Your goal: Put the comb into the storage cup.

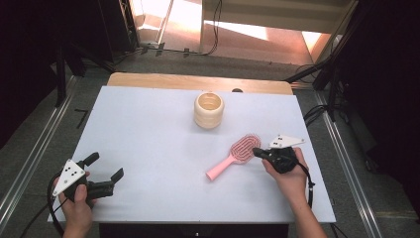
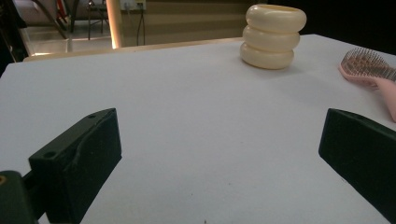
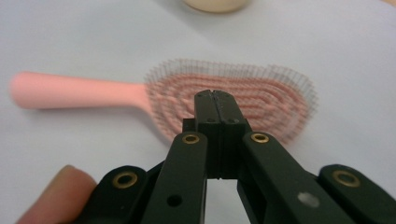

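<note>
The right hand-held gripper [image 1: 257, 151] has its jaws pressed flat together with nothing between them, and from above its tips sit right at the edge of the pink plastic hairbrush with the oval bristled head [image 1: 233, 156]; whether they actually touch the bristles is hard to say from there. The right gripper view looks straight down those jaws: their closed tips cover the middle of the brush head, the handle runs off to the left, slightly blurred, and a fingertip [image 3: 58, 196] pokes in at the bottom corner. The brush lies flat on the white table [image 1: 148, 139], right of centre, handle towards the person. Behind it stands a cream ribbed cup made of three stacked rings [image 1: 208, 109], cut off at the top edge of the right gripper view yet whole in the left one. The left hand-held gripper [image 1: 105, 169] rests near the table's front left corner, jaws spread wide and empty, and its view clips the brush at the right edge.
</note>
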{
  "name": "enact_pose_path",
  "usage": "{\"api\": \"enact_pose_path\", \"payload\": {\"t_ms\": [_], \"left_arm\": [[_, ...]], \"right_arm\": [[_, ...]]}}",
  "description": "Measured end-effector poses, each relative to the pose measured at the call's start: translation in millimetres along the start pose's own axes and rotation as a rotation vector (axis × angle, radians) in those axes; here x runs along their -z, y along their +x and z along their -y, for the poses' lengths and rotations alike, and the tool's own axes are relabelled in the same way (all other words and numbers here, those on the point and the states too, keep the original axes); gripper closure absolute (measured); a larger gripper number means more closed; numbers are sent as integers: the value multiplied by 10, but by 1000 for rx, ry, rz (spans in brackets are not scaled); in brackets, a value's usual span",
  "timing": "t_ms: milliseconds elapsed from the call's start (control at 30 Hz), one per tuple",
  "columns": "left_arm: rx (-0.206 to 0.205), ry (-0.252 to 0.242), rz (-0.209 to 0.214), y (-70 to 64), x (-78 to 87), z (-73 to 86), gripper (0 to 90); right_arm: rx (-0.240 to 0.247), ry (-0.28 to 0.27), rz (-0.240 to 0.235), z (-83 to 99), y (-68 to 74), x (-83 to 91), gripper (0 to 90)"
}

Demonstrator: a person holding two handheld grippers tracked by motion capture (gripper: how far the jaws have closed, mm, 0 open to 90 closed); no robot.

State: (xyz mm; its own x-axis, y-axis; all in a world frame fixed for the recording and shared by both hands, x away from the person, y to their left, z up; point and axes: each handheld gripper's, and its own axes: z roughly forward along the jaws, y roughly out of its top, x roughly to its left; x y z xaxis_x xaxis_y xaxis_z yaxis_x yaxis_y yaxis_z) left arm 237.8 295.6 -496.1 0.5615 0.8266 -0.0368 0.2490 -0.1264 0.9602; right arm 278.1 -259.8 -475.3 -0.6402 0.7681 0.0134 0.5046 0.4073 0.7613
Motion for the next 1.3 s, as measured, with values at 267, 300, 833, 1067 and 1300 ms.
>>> {"api": "enact_pose_path", "payload": {"t_ms": [267,300,833,1067,1300], "left_arm": [[3,-4,2,5,3,0,0],[2,-4,5,5,5,0,0],[-4,2,5,0,-3,-2,0],[-5,2,9,-3,-8,-2,0],[-7,5,11,-5,-11,-3,0]], "right_arm": [[78,-12,-128,-271,492,-180,879],[86,-10,-140,-296,540,-210,879],[143,55,-230,-422,1017,-608,879],[151,87,-230,-428,1115,-740,879],[155,106,-226,-396,1129,-771,879]]}}
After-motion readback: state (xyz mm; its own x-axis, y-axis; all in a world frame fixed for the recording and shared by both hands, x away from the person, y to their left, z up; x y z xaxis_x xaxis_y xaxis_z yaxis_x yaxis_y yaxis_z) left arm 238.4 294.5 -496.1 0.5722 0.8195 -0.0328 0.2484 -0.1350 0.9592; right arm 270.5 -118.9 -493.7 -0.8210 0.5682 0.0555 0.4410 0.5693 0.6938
